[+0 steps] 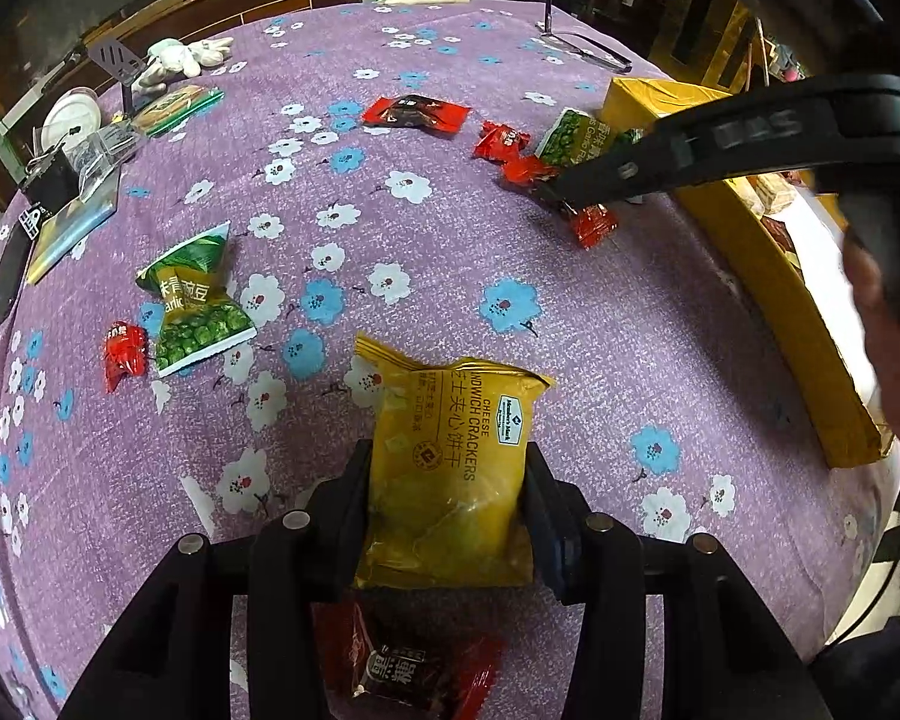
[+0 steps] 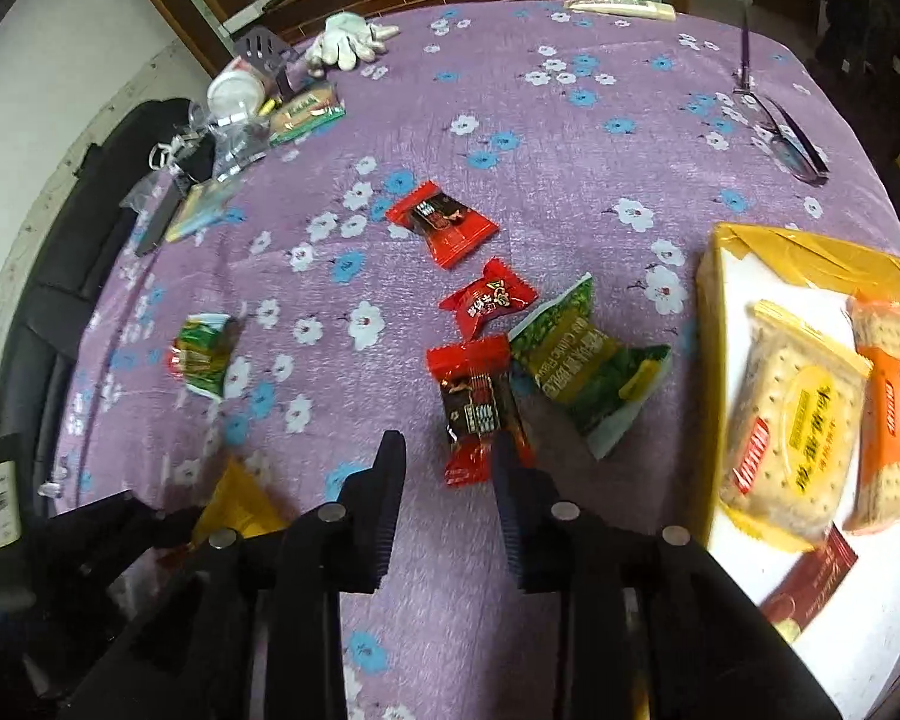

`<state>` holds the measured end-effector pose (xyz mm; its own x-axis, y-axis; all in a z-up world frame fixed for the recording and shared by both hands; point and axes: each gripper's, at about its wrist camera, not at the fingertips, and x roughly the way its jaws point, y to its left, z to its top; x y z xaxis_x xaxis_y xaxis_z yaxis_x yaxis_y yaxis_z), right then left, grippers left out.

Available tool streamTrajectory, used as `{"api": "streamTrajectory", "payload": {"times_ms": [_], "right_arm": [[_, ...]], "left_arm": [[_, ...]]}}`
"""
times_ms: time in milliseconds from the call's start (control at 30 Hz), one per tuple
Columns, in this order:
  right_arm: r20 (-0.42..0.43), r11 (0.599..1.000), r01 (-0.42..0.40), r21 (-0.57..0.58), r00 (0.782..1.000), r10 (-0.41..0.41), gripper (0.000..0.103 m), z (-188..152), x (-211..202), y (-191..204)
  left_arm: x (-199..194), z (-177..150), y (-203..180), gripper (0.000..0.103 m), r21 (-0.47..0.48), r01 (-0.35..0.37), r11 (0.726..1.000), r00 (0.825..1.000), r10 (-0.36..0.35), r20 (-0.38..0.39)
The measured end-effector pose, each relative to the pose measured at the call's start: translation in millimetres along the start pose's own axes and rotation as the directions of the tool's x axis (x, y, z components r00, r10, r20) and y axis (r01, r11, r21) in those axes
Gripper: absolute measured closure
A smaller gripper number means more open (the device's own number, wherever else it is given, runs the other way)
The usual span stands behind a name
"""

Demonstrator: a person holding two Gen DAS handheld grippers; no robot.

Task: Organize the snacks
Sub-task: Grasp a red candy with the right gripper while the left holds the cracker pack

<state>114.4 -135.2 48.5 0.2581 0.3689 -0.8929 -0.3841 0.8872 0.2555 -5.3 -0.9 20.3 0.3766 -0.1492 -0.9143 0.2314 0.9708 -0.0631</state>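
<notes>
- The left hand-held gripper [image 1: 447, 483] is clamped on a yellow cheese cracker packet [image 1: 450, 474], one finger pressed to each side of it, above the table [image 1: 570, 360] near its near edge.
- A dark red snack packet [image 1: 411, 666] lies on the purple flowered cloth under that gripper, partly hidden by its frame.
- The right hand-held gripper [image 2: 447, 468] has its jaws spread, with nothing between them; the right finger's tip overlaps the lower end of a red-and-brown candy packet [image 2: 480, 408], though whether it touches I cannot tell.
- Just beside that packet, toward the right edge, lies a green pea packet [image 2: 588, 366]; a small red candy [image 2: 489, 303] lies just beyond them, and a larger red packet [image 2: 441, 222] lies farther toward the middle of the table.
- At the right edge sits a yellow cardboard box [image 2: 810, 252] holding a pale cracker packet [image 2: 792, 426] and an orange cracker packet [image 2: 891, 414] side by side.
- Toward the left edge lie a second green pea packet [image 1: 201, 300] and a red candy [image 1: 125, 354] just beside it.
- At the far left corner are white gloves [image 2: 348, 39].
</notes>
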Motion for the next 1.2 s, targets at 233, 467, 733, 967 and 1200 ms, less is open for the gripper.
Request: {"api": "streamTrajectory", "payload": {"times_ms": [233,467,733,967,1200], "right_arm": [[-0.019,0.996,0.087,-0.019,0.996,-0.088,0.075,8,26,2],[-0.017,0.999,0.04,0.018,0.999,-0.04,0.084,4,23,-2],[-0.028,1.0,-0.001,-0.007,1.0,0.001,0.096,-16,5,12],[0.033,1.0,0.016,-0.007,0.999,-0.016,0.067,9,-5,10],[-0.008,0.999,0.039,-0.016,0.999,-0.039,0.065,27,25,1]], "left_arm": [[2,1,-4,0.053,0.014,-0.017,1.0,1.0,0.017,0.011],[5,3,-6,0.053,0.019,-0.032,0.999,0.999,0.031,0.025],[4,3,-5,0.053,0.012,-0.028,1.0,0.999,0.028,0.025],[4,3,-7,0.053,0.016,-0.034,0.999,0.999,0.033,0.025],[4,2,-6,0.053,0.02,-0.035,0.999,0.999,0.034,0.03]]}}
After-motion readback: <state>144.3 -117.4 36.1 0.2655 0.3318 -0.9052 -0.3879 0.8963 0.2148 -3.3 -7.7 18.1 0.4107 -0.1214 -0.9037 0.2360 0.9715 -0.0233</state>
